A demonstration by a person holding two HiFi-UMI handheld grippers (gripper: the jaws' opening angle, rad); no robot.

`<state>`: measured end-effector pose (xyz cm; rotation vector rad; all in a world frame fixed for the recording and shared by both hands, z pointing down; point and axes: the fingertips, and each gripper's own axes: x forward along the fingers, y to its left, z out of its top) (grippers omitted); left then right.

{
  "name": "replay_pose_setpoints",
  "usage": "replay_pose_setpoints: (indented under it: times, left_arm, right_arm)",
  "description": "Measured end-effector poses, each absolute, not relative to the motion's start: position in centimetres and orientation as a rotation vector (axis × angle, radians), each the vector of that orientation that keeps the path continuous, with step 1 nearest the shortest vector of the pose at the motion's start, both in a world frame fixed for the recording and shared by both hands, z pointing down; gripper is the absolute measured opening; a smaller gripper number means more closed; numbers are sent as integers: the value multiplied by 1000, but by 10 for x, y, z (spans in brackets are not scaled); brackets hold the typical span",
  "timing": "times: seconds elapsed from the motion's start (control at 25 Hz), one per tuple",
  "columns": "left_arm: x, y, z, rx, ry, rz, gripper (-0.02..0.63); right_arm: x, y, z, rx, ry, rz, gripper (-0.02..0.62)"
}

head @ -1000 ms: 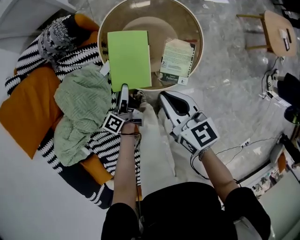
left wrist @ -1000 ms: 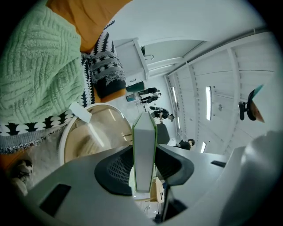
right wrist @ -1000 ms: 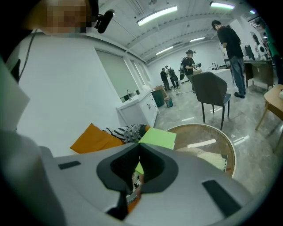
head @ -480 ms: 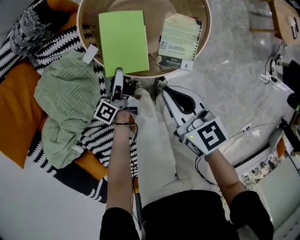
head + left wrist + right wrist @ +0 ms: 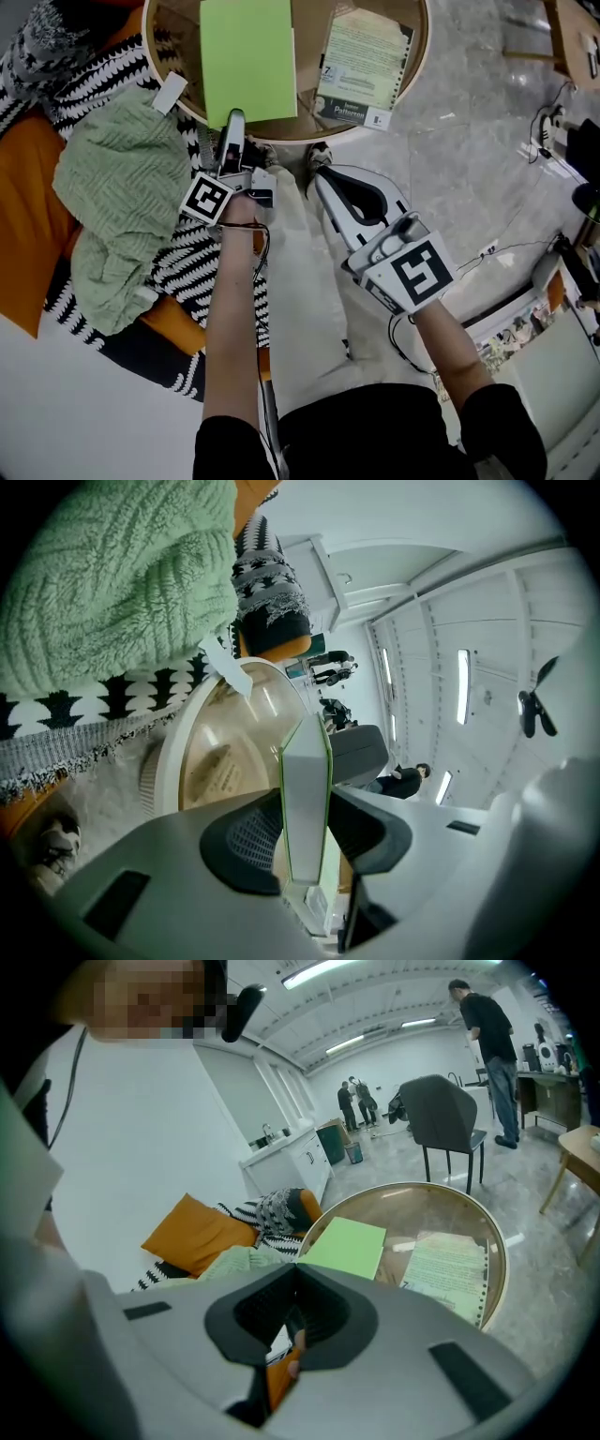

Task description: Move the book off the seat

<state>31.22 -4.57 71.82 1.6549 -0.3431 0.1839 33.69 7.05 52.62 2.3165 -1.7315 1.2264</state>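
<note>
The green book [image 5: 247, 58] lies flat over the near side of the round wooden table [image 5: 300, 139]; I cannot tell whether it rests on the top. My left gripper [image 5: 232, 127] is shut on the book's near edge, beside the green knitted blanket. In the left gripper view the book [image 5: 306, 799] stands edge-on, pressed between the pads of that gripper [image 5: 306, 829]. My right gripper [image 5: 323, 178] hovers over the person's legs just in front of the table, shut with nothing in it. The right gripper view shows its tips [image 5: 298, 1274] meeting, the book [image 5: 349, 1247] beyond.
A pale printed booklet [image 5: 364, 67] lies on the table to the right of the book. A green knitted blanket [image 5: 117, 187], a black-and-white throw [image 5: 202, 267] and orange cushions [image 5: 19, 234] cover the white seat at left. Cables [image 5: 487, 253] run across the marble floor.
Both grippers have sunk, and the green book has come down with the left one towards the tabletop. The grip on the book is unchanged.
</note>
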Motion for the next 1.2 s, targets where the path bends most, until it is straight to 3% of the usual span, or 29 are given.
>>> replay_pose_setpoints:
  times: [0.52,0.88,1.2]
  left_arm:
    - [307,-43,740,1725,-444,407,172]
    - [286,-39,760,1693,-551,576,279]
    - [267,-33,752,1726,-581,644,257]
  right_arm:
    - [329,79,530,2336,-1707,1236,15]
    - [327,82,528,2343,-1697,1233,15]
    - [326,81,524,2337,-1707,1221,15]
